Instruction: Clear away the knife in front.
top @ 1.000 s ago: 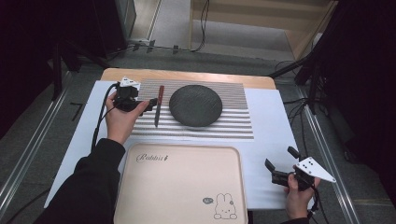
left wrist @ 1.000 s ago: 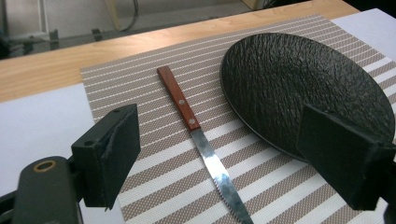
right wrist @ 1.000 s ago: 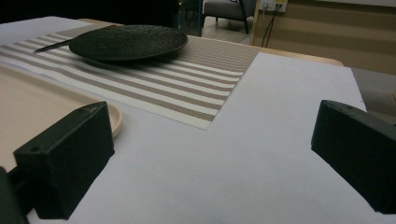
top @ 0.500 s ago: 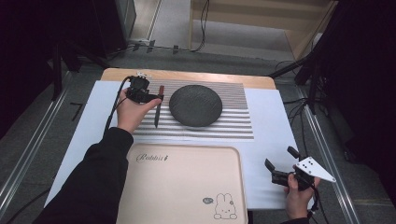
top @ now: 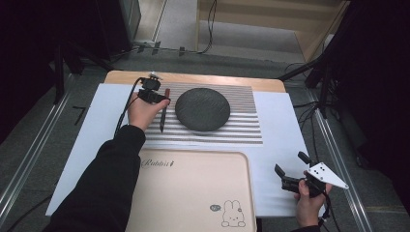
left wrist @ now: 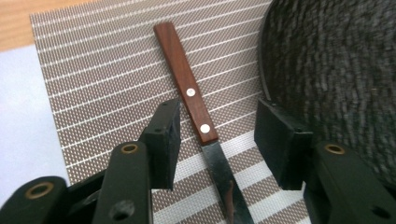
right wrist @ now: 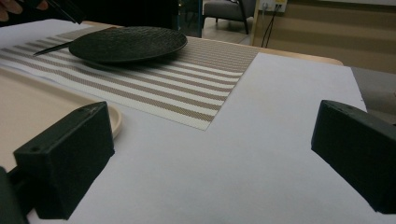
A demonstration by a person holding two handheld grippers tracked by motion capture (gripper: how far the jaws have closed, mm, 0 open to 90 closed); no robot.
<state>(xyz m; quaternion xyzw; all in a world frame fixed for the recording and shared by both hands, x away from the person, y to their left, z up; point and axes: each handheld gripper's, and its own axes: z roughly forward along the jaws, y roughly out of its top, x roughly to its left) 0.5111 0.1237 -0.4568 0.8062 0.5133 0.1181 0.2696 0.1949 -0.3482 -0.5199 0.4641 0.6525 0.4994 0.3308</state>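
Left gripper [left wrist: 217, 135] jaws closing, not yet touching — wood-handled steel knife [left wrist: 187, 91] between them, long axis running frame-bottom to upper left.

I'm working in a lab-like recording room: a wooden table [top: 193, 77] under white paper, black cables [top: 210, 29] across grey carpet, metal floor rails [top: 29, 164].
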